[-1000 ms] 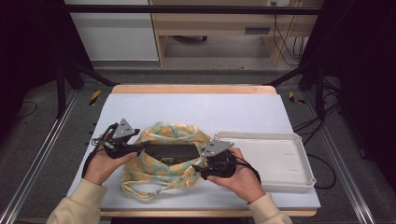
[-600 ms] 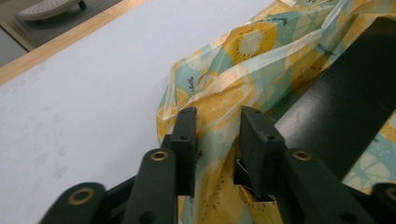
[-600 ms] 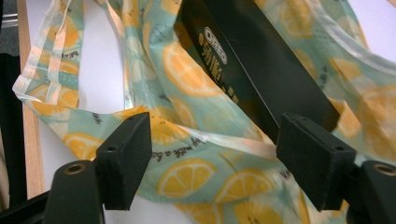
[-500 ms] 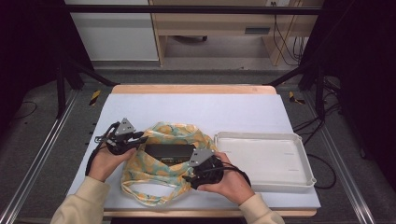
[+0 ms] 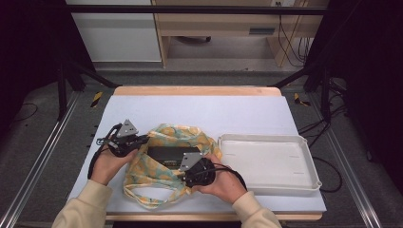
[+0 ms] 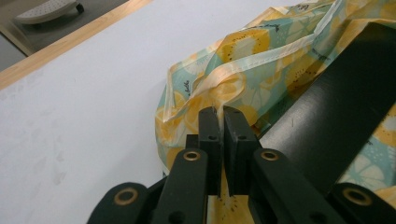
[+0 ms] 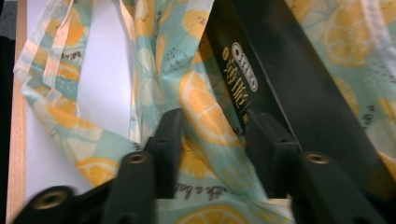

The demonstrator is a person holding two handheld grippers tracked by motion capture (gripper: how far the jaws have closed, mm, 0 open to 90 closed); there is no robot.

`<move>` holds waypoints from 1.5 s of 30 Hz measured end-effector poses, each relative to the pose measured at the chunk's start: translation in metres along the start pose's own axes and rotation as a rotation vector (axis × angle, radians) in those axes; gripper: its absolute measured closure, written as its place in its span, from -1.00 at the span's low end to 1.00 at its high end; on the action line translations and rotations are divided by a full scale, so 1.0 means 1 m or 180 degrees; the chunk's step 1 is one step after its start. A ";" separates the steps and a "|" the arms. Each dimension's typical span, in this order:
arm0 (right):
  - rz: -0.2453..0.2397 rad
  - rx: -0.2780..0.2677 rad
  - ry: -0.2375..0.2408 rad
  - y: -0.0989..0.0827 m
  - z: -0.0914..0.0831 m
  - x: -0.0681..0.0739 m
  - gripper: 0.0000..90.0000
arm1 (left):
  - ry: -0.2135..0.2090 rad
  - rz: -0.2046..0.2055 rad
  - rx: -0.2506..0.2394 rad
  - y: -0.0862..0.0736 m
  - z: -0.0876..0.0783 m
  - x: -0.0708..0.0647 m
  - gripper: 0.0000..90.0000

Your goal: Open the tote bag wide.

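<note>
A white counter [image 5: 199,111] with a wooden far edge carries everything. On its right side sits a shallow white tray [image 5: 268,164], near the front edge. Just left of the tray, at the counter's near middle, lies a cloth bag [image 5: 164,164] printed with yellow lemon slices on pale teal, its mouth spread wide and its pale handles trailing toward the near edge. A flat black box [image 5: 172,155] with light lettering on one face lies in the open mouth, with fabric bunched around it.

The left gripper [image 5: 142,139] is at the bag's left rim, held by the person's left hand [image 5: 108,164]; in the left gripper view its fingers [image 6: 208,128] are pressed together on the bag's hemmed edge. The right gripper [image 5: 183,178] is at the bag's near side, beside the box; in the right gripper view its fingers [image 7: 168,135] stand apart, straddling a fold of fabric, one finger close against the box's edge.
</note>
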State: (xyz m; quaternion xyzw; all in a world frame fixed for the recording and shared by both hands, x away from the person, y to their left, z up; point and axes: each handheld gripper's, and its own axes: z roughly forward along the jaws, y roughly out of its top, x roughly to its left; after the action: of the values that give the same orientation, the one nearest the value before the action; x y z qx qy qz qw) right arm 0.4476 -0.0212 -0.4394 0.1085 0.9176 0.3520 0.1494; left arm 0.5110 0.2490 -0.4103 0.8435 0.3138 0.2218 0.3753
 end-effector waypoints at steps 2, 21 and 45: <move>-0.0038 0.0047 0.0018 0.000 0.002 0.002 0.58 | 0.0006 -0.0023 -0.0018 0.000 0.000 0.000 0.95; 0.0085 0.0207 0.0256 -0.010 0.009 0.015 1.00 | 0.0036 -0.0102 0.0243 -0.014 0.034 0.016 1.00; 0.0221 0.0141 0.0235 -0.015 0.007 0.016 0.74 | 0.0043 -0.0110 0.0249 -0.026 0.021 0.013 0.81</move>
State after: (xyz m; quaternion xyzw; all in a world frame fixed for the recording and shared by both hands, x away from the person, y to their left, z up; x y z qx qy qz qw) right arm 0.4336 -0.0231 -0.4581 0.1305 0.9258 0.3403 0.1006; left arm 0.5234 0.2615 -0.4417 0.8505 0.3394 0.2086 0.3436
